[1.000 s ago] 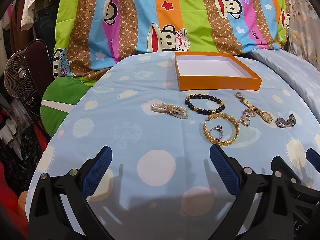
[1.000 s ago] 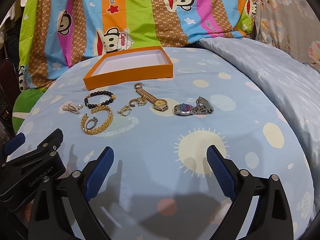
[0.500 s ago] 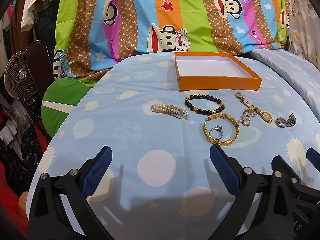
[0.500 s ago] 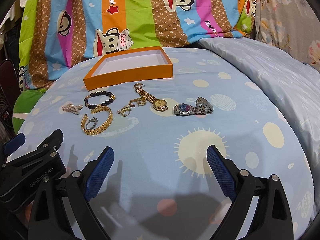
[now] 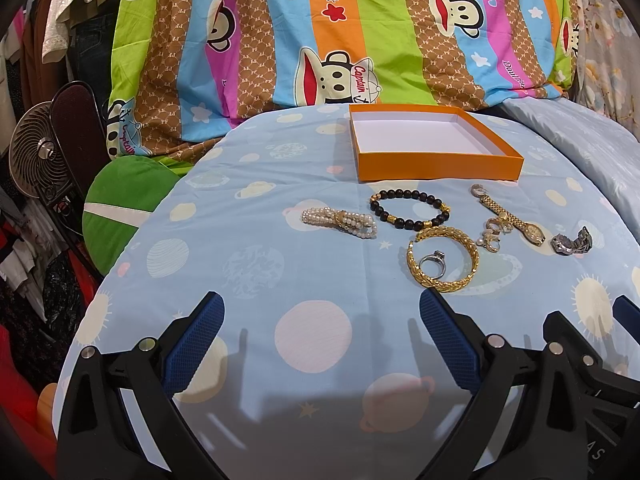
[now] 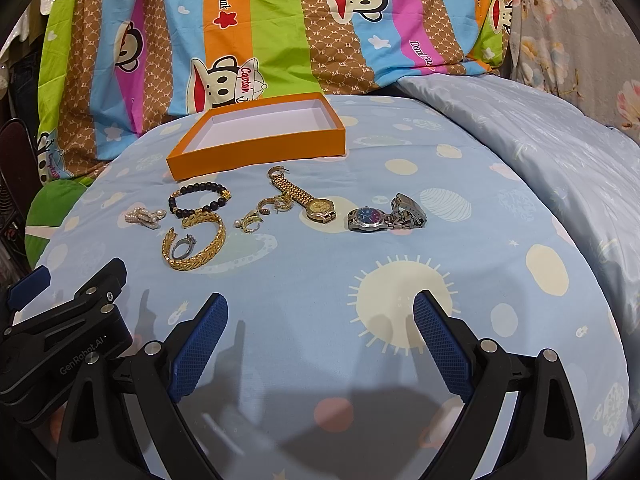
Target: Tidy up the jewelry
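Both grippers hung above the near part of a bed covered by a pale blue sheet (image 5: 280, 272) printed with planets and suns. The left gripper (image 5: 322, 338) was spread wide with nothing between its blue pads, and the right gripper (image 6: 320, 340) was likewise spread wide and empty, the two side by side and short of the jewelry.

At the far side of the sheet lay a shallow orange box (image 5: 436, 166) with a bare white floor. Just in front of it sat a black bead bracelet (image 5: 408, 210) with gold beads. To its left lay a pearl bracelet (image 5: 340, 222), apart from it. Nearer the grippers lay an open gold bangle (image 5: 442, 258), and a silver ring (image 5: 434, 262) rested inside its loop. Right of the bangle was a small cluster of gold earrings (image 5: 494, 234), touching or nearly touching a gold watch (image 5: 510, 220) stretched out diagonally. Farther right, apart from the rest, lay a silver watch (image 6: 384, 216) with a dark blue face, its band folded.

Behind the bed hung a striped cartoon-monkey cover (image 5: 340, 32).
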Tool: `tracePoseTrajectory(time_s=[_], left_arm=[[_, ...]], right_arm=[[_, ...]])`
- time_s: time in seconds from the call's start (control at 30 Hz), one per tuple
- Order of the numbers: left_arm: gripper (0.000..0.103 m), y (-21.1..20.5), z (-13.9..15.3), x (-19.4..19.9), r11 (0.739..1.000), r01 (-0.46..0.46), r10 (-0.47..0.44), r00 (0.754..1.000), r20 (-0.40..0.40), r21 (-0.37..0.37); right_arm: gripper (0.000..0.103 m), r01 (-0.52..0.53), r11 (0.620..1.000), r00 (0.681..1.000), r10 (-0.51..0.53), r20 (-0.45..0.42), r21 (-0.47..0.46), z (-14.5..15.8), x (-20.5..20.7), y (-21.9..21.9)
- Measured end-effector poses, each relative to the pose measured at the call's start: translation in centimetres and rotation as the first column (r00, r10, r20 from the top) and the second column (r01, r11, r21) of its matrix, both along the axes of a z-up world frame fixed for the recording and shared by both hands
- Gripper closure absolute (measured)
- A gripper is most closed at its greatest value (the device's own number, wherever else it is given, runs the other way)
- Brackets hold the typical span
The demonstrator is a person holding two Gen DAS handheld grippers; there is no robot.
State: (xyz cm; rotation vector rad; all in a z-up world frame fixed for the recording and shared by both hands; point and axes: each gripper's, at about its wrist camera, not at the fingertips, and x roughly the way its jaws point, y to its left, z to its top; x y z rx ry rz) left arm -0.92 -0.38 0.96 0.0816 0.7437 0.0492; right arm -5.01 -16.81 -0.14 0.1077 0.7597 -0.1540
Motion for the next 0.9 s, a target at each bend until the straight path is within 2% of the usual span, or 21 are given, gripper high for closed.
tracePoseTrajectory(time_s=[0.17, 0.43, 0.67, 0.77, 0.83, 0.9], left_arm=[[0.005, 0.2, 0.2, -0.1, 1.000, 0.016, -0.016, 1.000, 0.003, -0.015], [0.005, 2.2, 0.3, 0.0, 0.996, 0.025, -0.026, 1.000, -0.012, -0.088], [0.005, 3.5, 0.2, 1.5, 0.997, 0.033, -0.035, 0.999, -0.017, -0.073], [0.005, 3.9, 0.2, 2.0, 0.998, 0.032, -0.032, 0.999, -0.009, -0.055], [0.005, 4.0, -0.1, 2.3, 0.997, 0.032, -0.033, 0.999, -0.015, -0.066], [0.005, 4.0, -0.3, 2.4, 0.997, 0.036, -0.037, 0.999, -0.022, -0.075]], right_arm=[[0.011, -0.007, 1.000, 1.000, 0.007, 0.012, 0.028, 0.1, -0.4, -0.5], [0.011, 0.030, 1.000, 1.000, -0.030, -0.001, 0.003, 0.3, -0.4, -3.4], [0.012, 0.068, 0.997, 0.998, -0.068, 0.006, 0.048, 0.7, 2.4, -7.2], [0.019, 0.060, 0.994, 0.998, -0.059, -0.015, 0.086, 0.6, 4.1, -8.1], [0.032, 0.053, 0.993, 0.998, -0.050, -0.037, 0.110, 0.4, 5.0, -8.3], [0.038, 0.044, 0.992, 0.998, -0.038, -0.050, 0.121, 0.2, 5.5, -8.0]])
